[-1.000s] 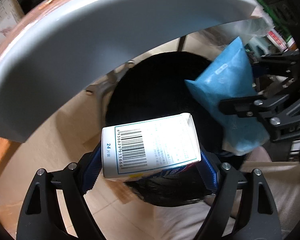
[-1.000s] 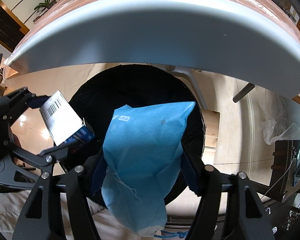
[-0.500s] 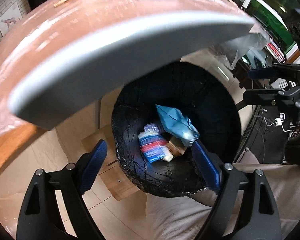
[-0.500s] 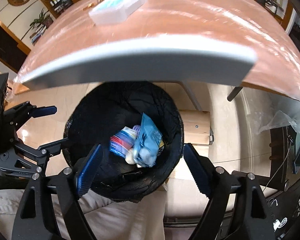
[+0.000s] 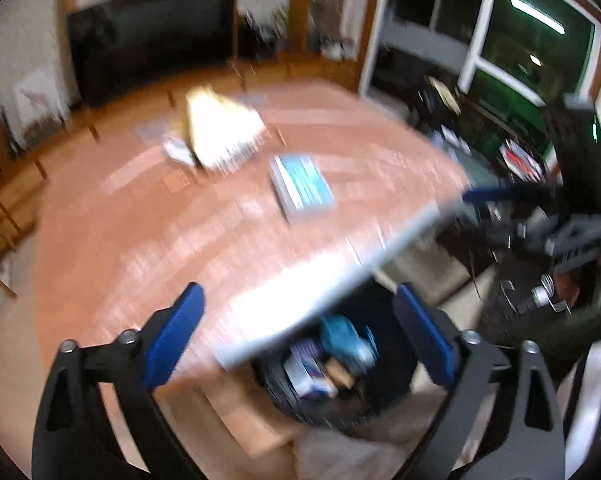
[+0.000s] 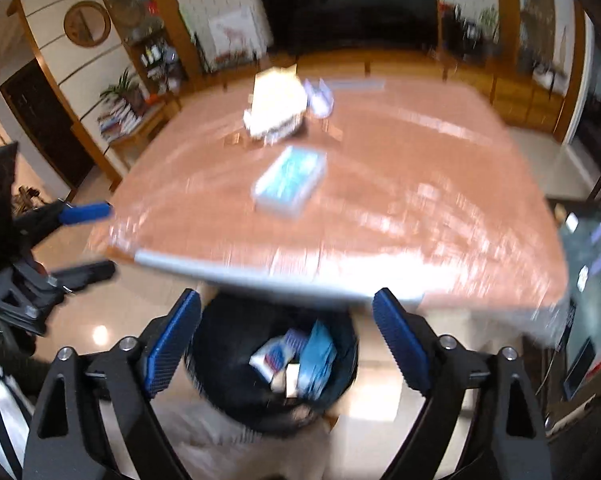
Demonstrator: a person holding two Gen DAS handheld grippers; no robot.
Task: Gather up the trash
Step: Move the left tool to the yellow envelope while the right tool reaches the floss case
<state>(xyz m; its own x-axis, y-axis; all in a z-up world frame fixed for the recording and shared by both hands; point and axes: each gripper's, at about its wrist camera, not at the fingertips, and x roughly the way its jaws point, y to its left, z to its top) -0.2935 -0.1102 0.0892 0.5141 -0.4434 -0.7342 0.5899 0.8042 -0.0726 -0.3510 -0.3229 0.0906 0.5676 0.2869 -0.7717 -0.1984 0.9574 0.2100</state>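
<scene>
Pinkish-brown and glossy, the big table [image 6: 380, 184] fills both views, its pale grey near edge hanging partly over the black bin [image 6: 220, 384] on the floor below. Everything is smeared with motion blur, so fine detail is hard to call.

Down in the bin lies the collected trash: a blue bag [image 6: 316, 356] beside a white, red and blue box [image 6: 274, 354], plus smaller scraps I can't make out.

Up on the table, plenty is left. A flat white-and-blue packet [image 6: 288, 182] sits mid-table, and farther back a heap of pale paper or wrapping [image 6: 276, 108] is piled with small bits around it.

Now the tools. The left gripper [image 5: 296, 332] has its blue pads spread wide and its jaws are opening, with nothing between them, only the table edge and bin beyond. The right gripper [image 6: 286, 336] is the same story: jaws opening, nothing held, bin framed in the gap.

The risks from here, as I judge them: that overhanging edge sits close above the bin, so a gripper could knock it. The flat packet lies flush on a slick surface, so the pads may skate over it or push it away. The far heap looks loose and could scatter when pinched.
</scene>
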